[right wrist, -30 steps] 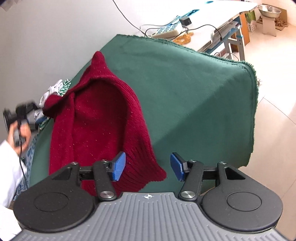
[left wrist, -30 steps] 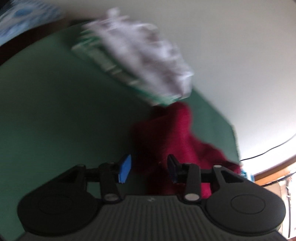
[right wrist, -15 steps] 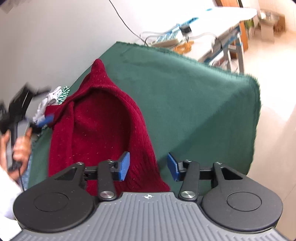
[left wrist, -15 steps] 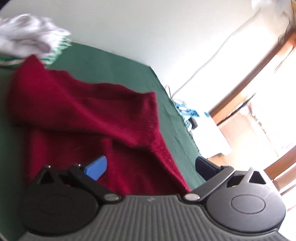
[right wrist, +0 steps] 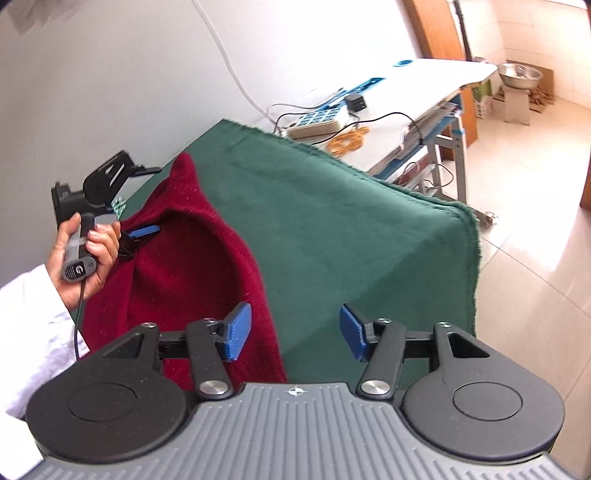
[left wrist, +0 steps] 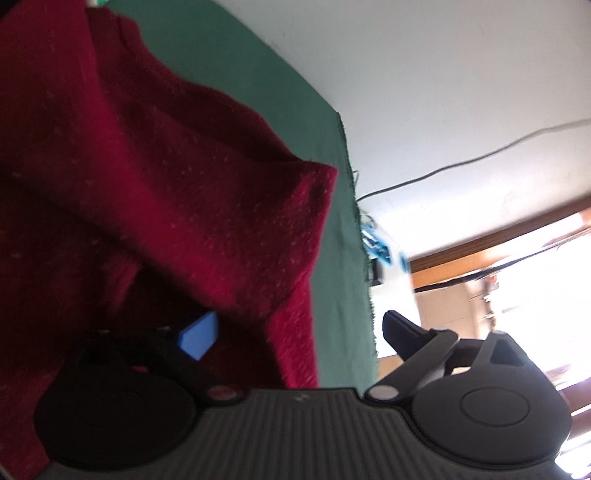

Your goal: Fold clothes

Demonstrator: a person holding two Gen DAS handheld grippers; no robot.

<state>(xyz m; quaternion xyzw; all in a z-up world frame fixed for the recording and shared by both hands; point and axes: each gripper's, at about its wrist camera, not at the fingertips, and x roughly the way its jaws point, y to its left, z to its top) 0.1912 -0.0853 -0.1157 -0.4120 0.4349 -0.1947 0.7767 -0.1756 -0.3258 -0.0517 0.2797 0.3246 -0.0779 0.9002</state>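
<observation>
- The left wrist view is blurred and dark at its lower left; the red sweater (left wrist: 155, 192) fills that side and runs off the left and top edges, so its full outline cannot be made out there.
- In that view, one fingertip (left wrist: 199, 334) of the left gripper (left wrist: 299, 332) shows its blue pad against the knit; the other is only a dark shape past the table's edge, its pad turned away.
- A scrap of green-and-white fabric (left wrist: 96, 2) at the top edge is cut off and cannot be identified.
- In the right wrist view, the lower hem of the sweater disappears behind the right gripper (right wrist: 293, 332) body, and the far left part is hidden behind the person's hand (right wrist: 86, 254).
- The sweater lies crumpled on the green cloth (right wrist: 332, 221) covering the table, along its left side, with one peak raised near the far edge.
- The left gripper's jaws stand wide and are narrowing; a fold of the sweater lies between them, not pinched.
- The hand, in a white sleeve (right wrist: 29, 314), grips the handle, the tool angled down onto the sweater's left part.
- The right gripper hovers over the near edge, jaws apart and widening, spanning the sweater's right border and bare cloth without pressing either.
</observation>
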